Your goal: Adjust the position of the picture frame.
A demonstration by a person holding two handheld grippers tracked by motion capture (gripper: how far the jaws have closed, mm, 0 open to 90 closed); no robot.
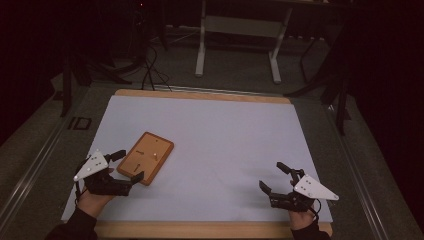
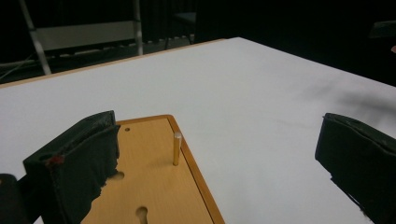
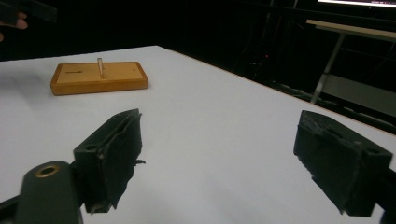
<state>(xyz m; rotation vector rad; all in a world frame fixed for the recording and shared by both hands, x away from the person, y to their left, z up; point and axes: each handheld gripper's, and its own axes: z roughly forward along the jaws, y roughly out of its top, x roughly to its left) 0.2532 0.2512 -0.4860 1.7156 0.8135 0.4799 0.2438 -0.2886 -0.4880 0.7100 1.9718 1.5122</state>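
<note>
A flat wooden board (image 1: 146, 157) lies on the white sheet left of centre, with a short upright metal pin (image 1: 155, 155) and small holes in its top. My left gripper (image 1: 127, 164) is open at the board's near-left corner, its jaws spread on either side of that end. In the left gripper view the board (image 2: 154, 186) and the pin (image 2: 177, 148) sit low between the wide-apart jaws. My right gripper (image 1: 272, 178) is open near the front right, empty, far from the board (image 3: 99, 77), whose pin (image 3: 99, 67) stands up.
The white sheet (image 1: 225, 135) covers a wooden-edged table (image 1: 200, 95). A white-legged desk frame (image 1: 237, 35) and cables stand on the dark floor behind. A black stand leg (image 1: 342, 100) is close to the table's far right corner.
</note>
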